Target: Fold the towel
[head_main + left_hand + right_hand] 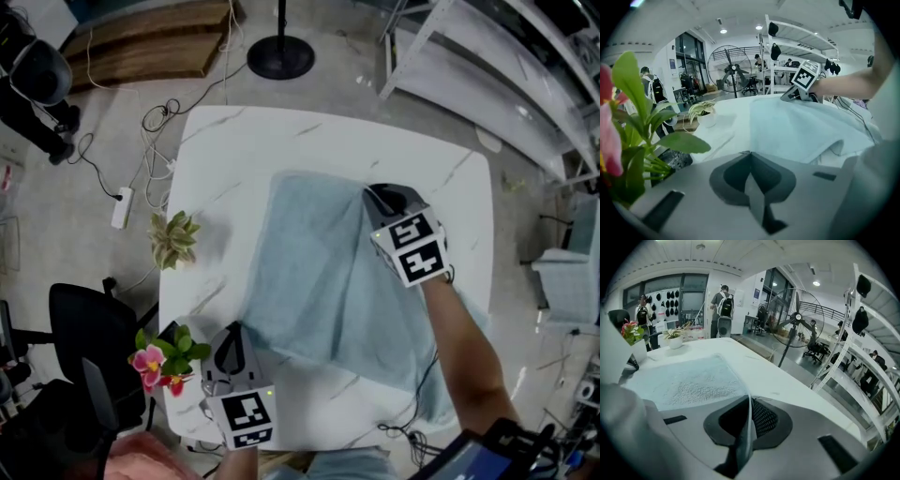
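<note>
Pinches a lifted towel [309, 281] corner in the right gripper [382, 199], jaws almost together on the cloth. Clamps the near-left corner in the left gripper [232, 339], jaws shut thin on fabric. Lies pale blue across the white table [234, 141], long axis far-left to near-right, near-right end seemingly over the edge. Probably calls for carrying the right corner leftward over the flat cloth.

You have bare table [281, 141] beyond the towel [319, 272]; left of the towel, a plant [173, 239] and flowers [164, 361] stand in your way.
</note>
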The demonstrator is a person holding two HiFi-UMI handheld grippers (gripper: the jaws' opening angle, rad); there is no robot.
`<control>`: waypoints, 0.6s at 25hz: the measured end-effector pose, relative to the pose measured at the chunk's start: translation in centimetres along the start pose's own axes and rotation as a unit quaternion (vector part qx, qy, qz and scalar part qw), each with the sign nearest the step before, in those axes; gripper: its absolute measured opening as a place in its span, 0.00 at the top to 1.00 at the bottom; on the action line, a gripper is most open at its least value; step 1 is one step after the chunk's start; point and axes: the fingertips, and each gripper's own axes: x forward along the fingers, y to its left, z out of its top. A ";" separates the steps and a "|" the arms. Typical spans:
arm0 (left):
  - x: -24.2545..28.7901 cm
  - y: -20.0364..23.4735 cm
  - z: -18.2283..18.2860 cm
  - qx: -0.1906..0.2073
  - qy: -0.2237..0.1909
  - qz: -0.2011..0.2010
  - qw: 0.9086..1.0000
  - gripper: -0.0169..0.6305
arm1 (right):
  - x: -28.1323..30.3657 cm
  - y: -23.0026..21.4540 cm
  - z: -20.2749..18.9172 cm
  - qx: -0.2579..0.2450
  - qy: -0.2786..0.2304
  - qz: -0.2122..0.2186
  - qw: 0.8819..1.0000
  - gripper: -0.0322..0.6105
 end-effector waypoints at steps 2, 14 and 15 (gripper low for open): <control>0.4 0.1 0.5 -0.007 -0.003 0.004 1.000 0.96 | 1.4 -0.4 1.2 -0.009 -0.004 0.002 1.000 0.90; 0.1 1.6 1.6 -0.017 -0.023 0.032 0.999 0.96 | 2.4 0.4 5.9 0.018 -0.043 0.075 0.996 0.62; -0.3 1.4 1.5 -0.015 -0.024 0.031 0.999 0.96 | 1.3 0.6 6.3 0.024 -0.053 0.079 0.995 0.61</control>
